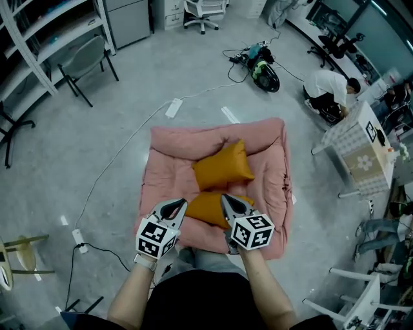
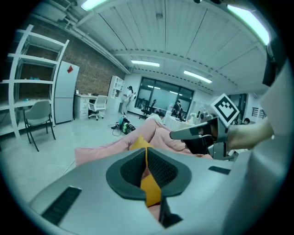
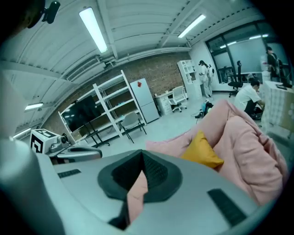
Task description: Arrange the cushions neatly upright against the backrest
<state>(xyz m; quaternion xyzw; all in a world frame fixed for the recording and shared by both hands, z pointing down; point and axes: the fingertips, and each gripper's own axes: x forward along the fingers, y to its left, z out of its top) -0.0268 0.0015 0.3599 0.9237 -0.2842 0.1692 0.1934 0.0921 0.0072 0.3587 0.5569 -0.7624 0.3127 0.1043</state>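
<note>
On pink sofa (image 1: 271,161), orange cushions (image 1: 222,166)

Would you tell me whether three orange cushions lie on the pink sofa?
No, the head view shows only two on the pink sofa: the far cushion by its backrest and the near cushion at the front.

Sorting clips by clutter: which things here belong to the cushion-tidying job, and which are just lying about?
Belongs to the job:
far orange cushion
near orange cushion
pink floor sofa and its backrest

Just lying about:
power strip
grey chair
white shelving
office chair
cloth-covered table
</note>
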